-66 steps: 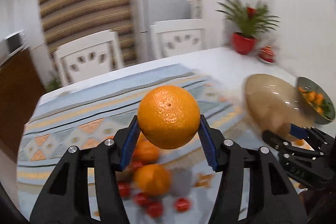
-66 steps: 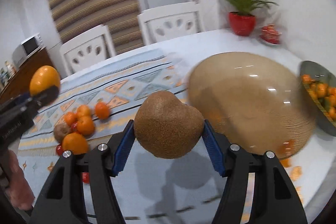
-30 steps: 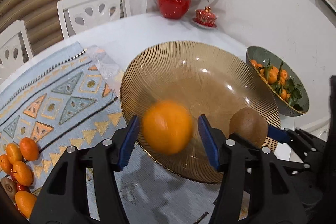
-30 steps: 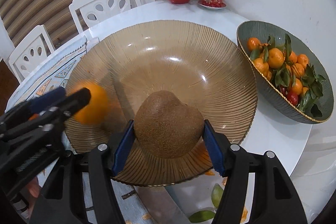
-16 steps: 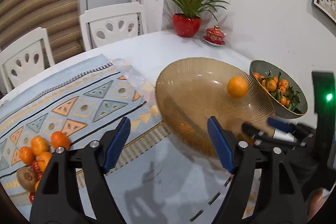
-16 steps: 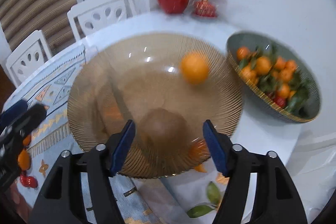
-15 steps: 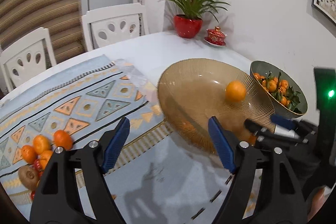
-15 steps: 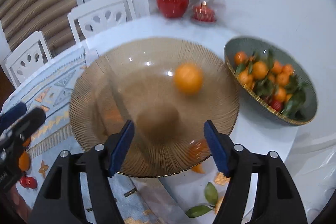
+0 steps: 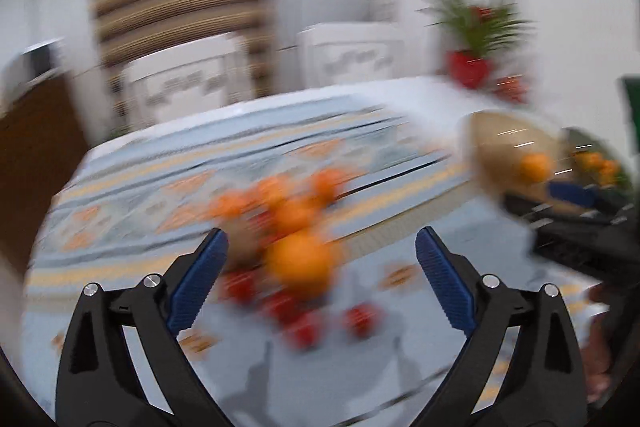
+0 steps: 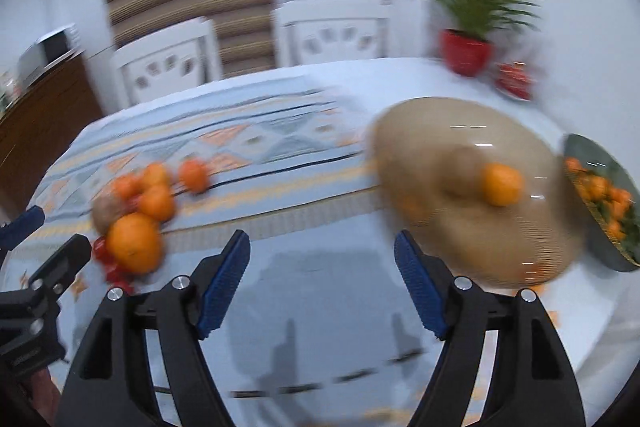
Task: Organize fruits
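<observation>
Fruit sat in two places. An orange [image 10: 502, 184] and a kiwi [image 10: 460, 171] lay inside the amber ribbed bowl [image 10: 472, 235] on the right, the kiwi just left of the orange and prob. touching it, though blur hid the contact. The rest was a loose pile [image 10: 144, 203] on the patterned table runner [image 10: 256, 143] at near left: several small oranges, one bigger orange [image 10: 134, 243] nearest the cameras, another kiwi [image 10: 105, 211] beside it, and red bits underneath, too smeared to name. A grey-green bowl [image 10: 612, 251] of tangerines w/ leaves stood at far right, close to or touching the amber one.

Judging by the layout, the amber bowl was the collecting spot, so pile fruit likely goes there next; most of the job looked undone.

Left gripper [image 9: 320, 279] had its blue pads spread wide, nothing between them, aimed straight at the pile, w/ the big orange framed in the gap but not reached. Right gripper [image 10: 322, 283] was likewise parted and empty, low over bare cloth between pile and amber bowl, pointing toward the far chairs. In the left view it showed at the right edge, w/ part of a hand [image 9: 600, 359] behind it. Both views were heavily motion-blurred.
</observation>
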### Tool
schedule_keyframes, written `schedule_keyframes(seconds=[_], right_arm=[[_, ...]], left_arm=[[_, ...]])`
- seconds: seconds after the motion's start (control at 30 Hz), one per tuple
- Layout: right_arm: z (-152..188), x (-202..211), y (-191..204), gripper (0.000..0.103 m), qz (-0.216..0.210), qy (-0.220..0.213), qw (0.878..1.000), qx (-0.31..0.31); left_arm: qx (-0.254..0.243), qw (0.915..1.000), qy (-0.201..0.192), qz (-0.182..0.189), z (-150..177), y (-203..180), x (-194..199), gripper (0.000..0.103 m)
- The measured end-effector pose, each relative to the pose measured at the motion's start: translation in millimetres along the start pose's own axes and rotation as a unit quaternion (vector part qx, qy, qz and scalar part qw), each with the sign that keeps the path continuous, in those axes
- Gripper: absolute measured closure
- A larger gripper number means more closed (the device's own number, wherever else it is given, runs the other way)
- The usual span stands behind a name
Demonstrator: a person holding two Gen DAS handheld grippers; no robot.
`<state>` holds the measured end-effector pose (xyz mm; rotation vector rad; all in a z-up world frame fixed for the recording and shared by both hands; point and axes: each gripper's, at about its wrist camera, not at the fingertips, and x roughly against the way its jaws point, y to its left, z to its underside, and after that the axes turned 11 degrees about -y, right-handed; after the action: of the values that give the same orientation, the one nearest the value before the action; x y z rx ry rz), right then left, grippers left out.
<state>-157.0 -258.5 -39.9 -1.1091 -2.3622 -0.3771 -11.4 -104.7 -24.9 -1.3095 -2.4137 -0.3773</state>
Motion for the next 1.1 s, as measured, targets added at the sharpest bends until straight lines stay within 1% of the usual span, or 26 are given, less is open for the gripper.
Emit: schedule_keyframes(seconds=[0.03, 0.07, 0.1, 0.13, 0.17, 0.27, 0.3, 0.33, 0.4, 0.47, 0.5, 0.53, 0.57, 0.7, 0.8, 0.93, 1.03, 1.1], right_arm=[[4.3, -4.3, 13.1, 0.029, -0.013, 0.004, 1.0, 0.007], [7.4, -7.6, 22.0, 0.029, -0.023, 0.006, 1.0, 0.012], [10.9, -9.6, 33.1, 0.029, -0.034, 0.006, 0.999, 0.016], [14.8, -13.3, 45.3, 0.029, -0.046, 0.007, 0.999, 0.023], [18.6, -16.5, 54.9, 0.029, -0.053, 0.008, 0.998, 0.03], [26.3, -22.2, 79.0, 0.029, -0.067, 0.003, 0.997, 0.044], [29.1, -24.7, 85.6, 0.029, -0.073, 0.004, 0.996, 0.047], [31.6, -26.2, 89.9, 0.029, -0.076, 0.005, 0.996, 0.049], [37.7, -29.3, 98.1, 0.029, -0.073, 0.006, 0.996, 0.058], [41.8, -28.4, 104.3, 0.029, -0.065, 0.001, 0.995, 0.07], [41.5, -27.4, 105.4, 0.028, -0.064, -0.003, 0.995, 0.072], [40.9, -27.4, 105.3, 0.025, -0.062, -0.005, 0.995, 0.072], [41.3, -28.0, 104.8, 0.021, -0.058, -0.005, 0.996, 0.072], [42.4, -30.6, 103.3, 0.02, -0.051, -0.001, 0.996, 0.069], [43.6, -30.3, 101.1, 0.02, -0.046, -0.003, 0.997, 0.066], [43.3, -31.8, 99.1, 0.02, -0.046, 0.001, 0.997, 0.061], [43.2, -32.6, 99.8, 0.017, -0.046, 0.003, 0.997, 0.063], [43.3, -32.3, 99.6, 0.012, -0.04, 0.001, 0.997, 0.064]], left_arm=[[0.005, 0.9996, 0.006, -0.028, 9.5, 17.2, 1.5, 0.009], [0.011, 0.9991, 0.009, -0.04, 14.5, 28.1, 3.3, 0.009], [0.027, 0.998, 0.013, -0.056, 23.1, 46.8, 6.2, 0.009], [0.033, 0.9974, 0.015, -0.062, 25.9, 54.0, 6.7, 0.009], [0.039, 0.9961, 0.017, -0.078, 32.1, 66.6, 7.7, 0.009], [0.043, 0.9931, 0.022, -0.107, 44.0, 86.3, 3.9, 0.009], [0.045, 0.9925, 0.022, -0.111, 45.6, 88.6, 0.6, 0.009], [0.047, 0.9923, 0.021, -0.113, 48.7, 92.4, -1.7, 0.008], [0.062, 0.993, 0.015, -0.099, 58.2, 97.5, -5.4, 0.008], [0.074, 0.9924, 0.021, -0.096, 59.5, 100.2, -10.4, 0.008], [0.078, 0.9926, 0.016, -0.092, 58.7, 100.0, -10.6, 0.008], [0.08, 0.9927, 0.013, -0.09, 59.7, 100.0, -8.7, 0.006], [0.081, 0.9928, 0.012, -0.087, 59.8, 100.1, -8.5, 0.004], [0.076, 0.9923, 0.01, -0.097, 61.5, 97.4, -7.4, 0.003], [0.072, 0.9916, 0.019, -0.105, 63.0, 96.5, -9.6, 0.003], [0.085, 0.9906, 0.025, -0.104, 65.1, 102.4, -10.4, 0.003], [0.092, 0.9904, 0.029, -0.099, 66.5, 105.3, -10.9, 0.003], [0.09, 0.9906, 0.03, -0.099, 66.3, 104.0, -11.2, 0.003]])
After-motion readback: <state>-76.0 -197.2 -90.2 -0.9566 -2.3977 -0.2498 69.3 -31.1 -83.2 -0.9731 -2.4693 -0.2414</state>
